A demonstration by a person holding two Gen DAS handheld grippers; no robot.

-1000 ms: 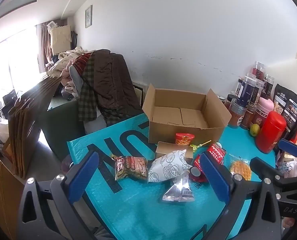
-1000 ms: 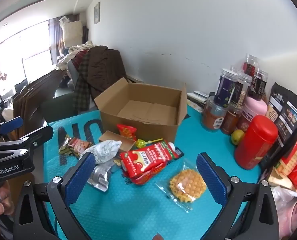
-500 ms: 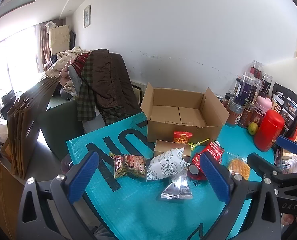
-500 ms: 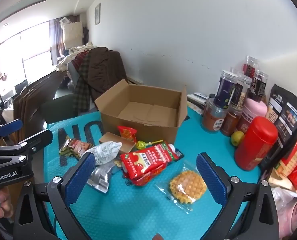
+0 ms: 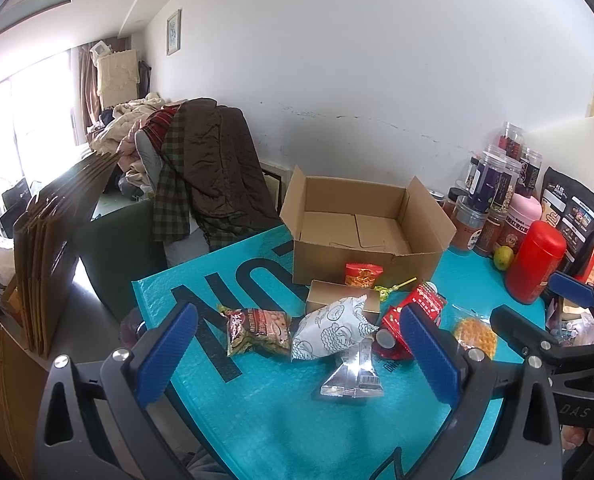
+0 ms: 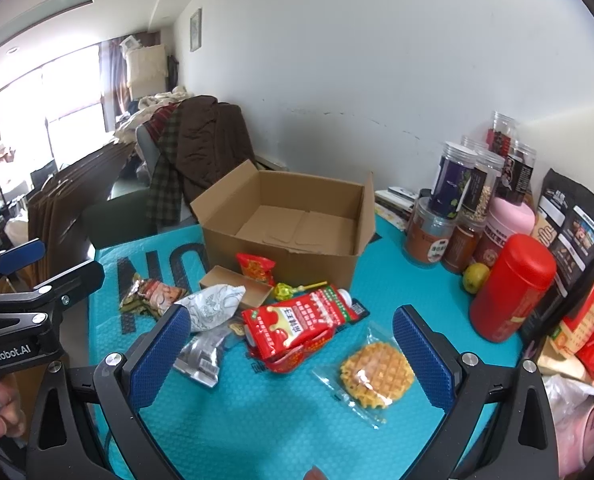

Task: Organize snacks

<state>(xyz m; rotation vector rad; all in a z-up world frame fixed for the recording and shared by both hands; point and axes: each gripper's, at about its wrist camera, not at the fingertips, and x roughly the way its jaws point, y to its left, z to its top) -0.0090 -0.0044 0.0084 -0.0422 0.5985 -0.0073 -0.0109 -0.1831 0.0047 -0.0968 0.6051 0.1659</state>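
Observation:
An open, empty cardboard box stands at the back of a teal mat. In front of it lie loose snacks: a peanut bag, a white patterned pouch, a silver sachet, a red carton, a wrapped waffle, a small red packet, a lollipop and a small brown box. My left gripper is open above the near snacks. My right gripper hovers open over the carton and waffle.
Spice jars, a red canister, a lime and dark snack bags crowd the right side. A chair heaped with clothes stands behind the mat's left corner. Flat cardboard sheets lean at the left.
Both views have shifted only slightly; the snacks and the box lie where they were. Both grippers remain open.

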